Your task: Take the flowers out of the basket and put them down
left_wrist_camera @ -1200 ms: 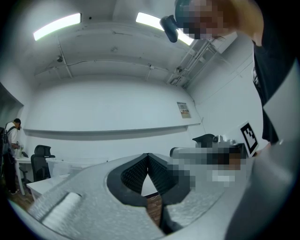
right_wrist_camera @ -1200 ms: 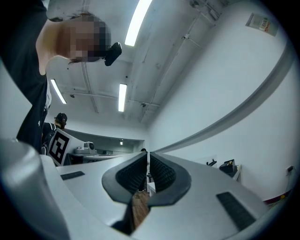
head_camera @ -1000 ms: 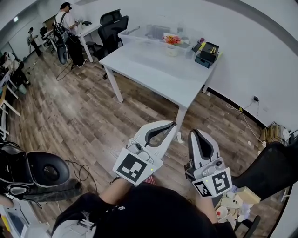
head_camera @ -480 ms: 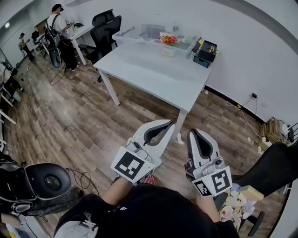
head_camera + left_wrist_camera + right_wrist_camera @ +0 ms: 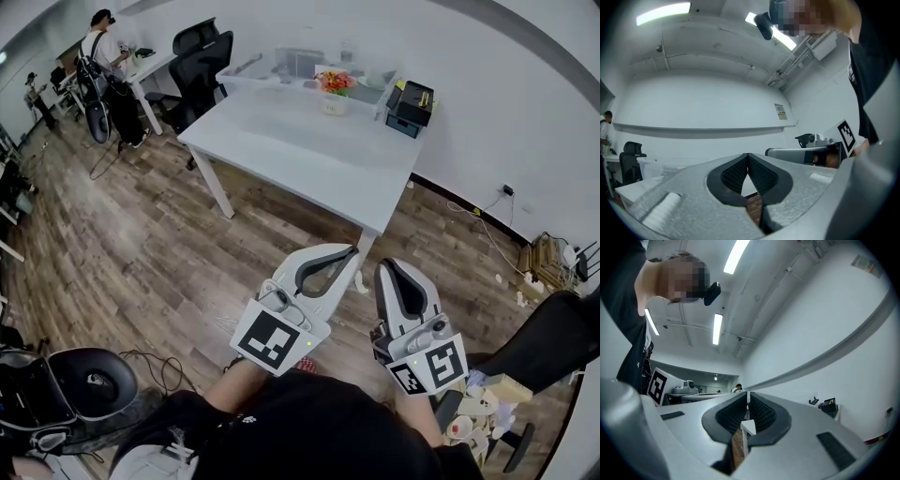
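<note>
Left gripper (image 5: pixel 351 250) and right gripper (image 5: pixel 386 266) closed; flowers (image 5: pixel 335 82) stand upright in basket (image 5: pixel 332 105).

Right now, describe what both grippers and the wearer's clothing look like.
The left gripper and right gripper have light grey, smooth shells. Each tapers into two curved fingers lined with black ribbed pads. At its rear, each carries a cube bearing black-and-white square markers. No cables show on either. The person wears a black top.

White left gripper (image 5: pixel 353 249) and right gripper (image 5: pixel 385 266) have black-lined jaws; shirt (image 5: pixel 309 431) black.
</note>
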{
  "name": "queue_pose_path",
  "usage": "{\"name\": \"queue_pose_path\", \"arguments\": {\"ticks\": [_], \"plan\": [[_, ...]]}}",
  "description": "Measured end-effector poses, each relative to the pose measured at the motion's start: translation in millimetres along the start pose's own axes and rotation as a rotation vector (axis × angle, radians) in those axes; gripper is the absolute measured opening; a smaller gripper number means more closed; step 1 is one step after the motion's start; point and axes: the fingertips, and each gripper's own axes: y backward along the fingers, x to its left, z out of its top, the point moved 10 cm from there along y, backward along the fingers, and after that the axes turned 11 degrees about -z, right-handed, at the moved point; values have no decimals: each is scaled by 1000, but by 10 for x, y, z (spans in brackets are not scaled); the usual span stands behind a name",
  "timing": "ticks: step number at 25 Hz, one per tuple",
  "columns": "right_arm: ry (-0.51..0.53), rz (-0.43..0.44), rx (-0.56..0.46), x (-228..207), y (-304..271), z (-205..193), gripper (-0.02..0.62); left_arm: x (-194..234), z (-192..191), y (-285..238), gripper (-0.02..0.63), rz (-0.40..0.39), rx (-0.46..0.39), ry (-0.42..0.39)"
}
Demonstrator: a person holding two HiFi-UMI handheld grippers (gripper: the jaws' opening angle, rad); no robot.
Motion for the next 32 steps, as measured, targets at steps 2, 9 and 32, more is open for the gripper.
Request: {"name": "queue_pose_path", "arguments": {"ticks": [2,9,32], "plan": [[0,-2,4,4,-89,-27,12,91,-24,4,5,-5,-1,8],[6,-6,14,63,-389,-117,14,373,-59,37,5,-23,-7,3],[25,-10,58,492,-1433,-554,26,1466,-353,510,5,-20,-10,60]]}}
